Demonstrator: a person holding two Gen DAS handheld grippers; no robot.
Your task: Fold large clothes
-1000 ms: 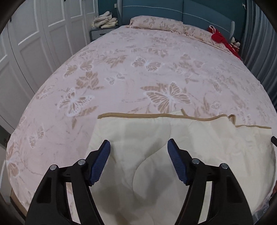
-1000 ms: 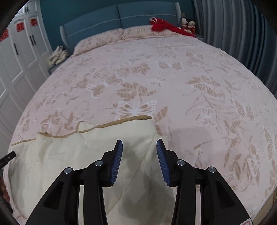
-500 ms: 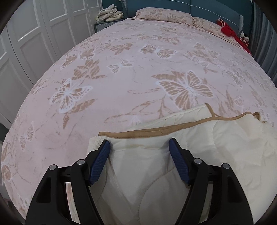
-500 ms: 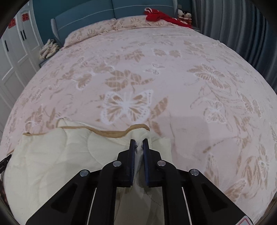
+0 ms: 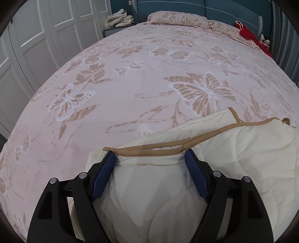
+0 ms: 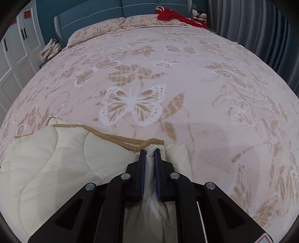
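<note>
A cream quilted cloth [image 5: 252,160] with tan trim lies bunched at the near end of the pink butterfly bed [image 5: 149,84]. My left gripper [image 5: 150,158] is open, and its blue pads straddle the cloth's trimmed near-left corner. The cloth bulges up between the jaws. In the right wrist view the same cloth [image 6: 61,158] spreads to the left. My right gripper [image 6: 149,152] is shut on the cloth's right corner, with fabric pinched between the pads just below the tan trim.
White wardrobe doors [image 5: 37,43] stand to the left of the bed. Folded clothes [image 5: 119,18] sit on a bedside table. A blue headboard [image 6: 121,11], pillows, a red garment [image 6: 172,15] and grey curtains [image 6: 252,28] lie at the far end and right.
The right gripper closed on the cloth's right corner. Both grippers moved forward over the bed, and the flat cloth has bunched and lifted. The left gripper stayed open around the left corner.
</note>
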